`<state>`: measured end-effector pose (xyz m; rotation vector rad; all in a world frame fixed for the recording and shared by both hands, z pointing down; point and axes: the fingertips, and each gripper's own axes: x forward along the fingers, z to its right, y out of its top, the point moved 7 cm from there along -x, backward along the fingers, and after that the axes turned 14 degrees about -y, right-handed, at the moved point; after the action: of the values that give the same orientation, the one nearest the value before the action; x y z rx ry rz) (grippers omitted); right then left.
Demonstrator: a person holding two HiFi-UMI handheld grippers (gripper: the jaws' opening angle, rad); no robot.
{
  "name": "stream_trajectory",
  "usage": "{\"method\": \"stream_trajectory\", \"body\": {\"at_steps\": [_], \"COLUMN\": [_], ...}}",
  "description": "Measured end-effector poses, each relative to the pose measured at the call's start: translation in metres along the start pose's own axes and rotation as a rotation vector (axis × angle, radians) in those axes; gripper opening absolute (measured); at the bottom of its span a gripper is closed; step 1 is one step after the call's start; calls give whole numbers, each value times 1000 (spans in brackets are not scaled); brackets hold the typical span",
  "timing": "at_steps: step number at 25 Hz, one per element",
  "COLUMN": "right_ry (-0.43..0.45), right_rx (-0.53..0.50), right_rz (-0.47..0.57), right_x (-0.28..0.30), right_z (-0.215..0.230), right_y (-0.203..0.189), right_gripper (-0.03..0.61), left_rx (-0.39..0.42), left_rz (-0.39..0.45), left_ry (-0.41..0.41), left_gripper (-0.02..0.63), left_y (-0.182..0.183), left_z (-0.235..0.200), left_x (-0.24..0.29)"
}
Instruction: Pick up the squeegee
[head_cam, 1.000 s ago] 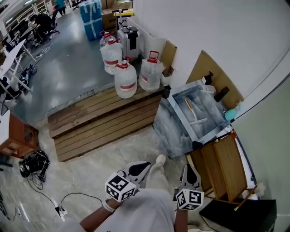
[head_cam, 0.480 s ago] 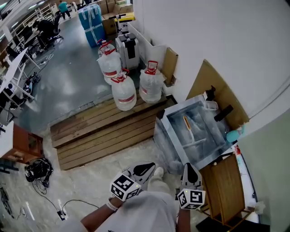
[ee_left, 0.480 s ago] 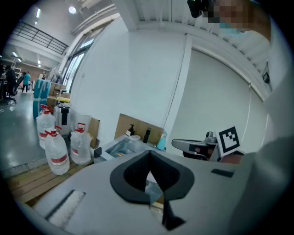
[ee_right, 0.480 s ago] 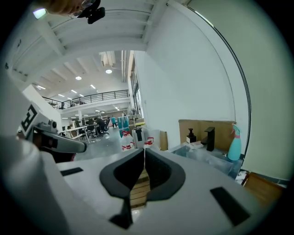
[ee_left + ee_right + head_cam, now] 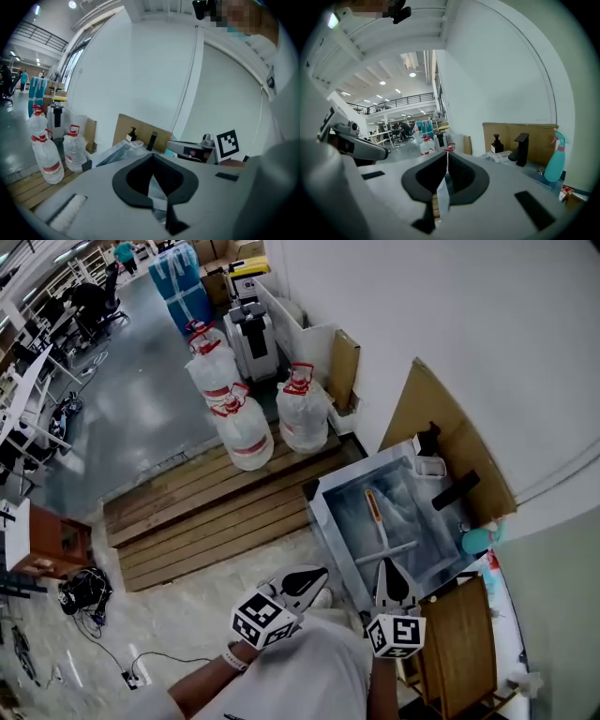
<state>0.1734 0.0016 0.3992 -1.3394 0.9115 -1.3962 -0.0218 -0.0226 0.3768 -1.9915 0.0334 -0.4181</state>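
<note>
The squeegee (image 5: 382,532) lies flat on the bottom of the marbled sink (image 5: 364,466). Its orange grip points toward the far rim, and its pale crossbar blade lies nearer the person. Nothing touches it. A black tap (image 5: 456,489) and a soap dispenser (image 5: 427,439) stand at the wall side of the sink, and a teal spray bottle (image 5: 476,540) stands at its corner.

Both claws are short of the near rim of the sink, and neither has reached it. The left claw (image 5: 317,574) is clenched with its tips together and holds nothing. The right claw (image 5: 388,563) is likewise pinched closed and empty.

The squeegee looks light and rigid, a thin shaft with a plastic handle, so it should lift easily with one claw. The orange grip is probably the best place to take hold, being thicker and less slick than the pale shaft. The sink floor looks glossy and may be wet, so the tool could skate away if nudged. Either claw would have to open first and straddle the handle from above.
</note>
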Motion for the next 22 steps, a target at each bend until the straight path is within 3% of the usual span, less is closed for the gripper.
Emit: {"method": "stream_trajectory", "body": {"at_steps": [9, 22], "right_ry": [68, 37], "right_rx": [-52, -117], "right_rz": [-52, -167], "right_x": [26, 82], "right_z": [8, 40], "right_y": [-2, -25], "right_gripper": [8, 8], "left_rx": [-22, -53], "left_rz": [-13, -63], "left_ry": [3, -32], "left_gripper": [3, 3], "left_y": [10, 16], "left_z": [-19, -55], "left_x": [27, 77]}}
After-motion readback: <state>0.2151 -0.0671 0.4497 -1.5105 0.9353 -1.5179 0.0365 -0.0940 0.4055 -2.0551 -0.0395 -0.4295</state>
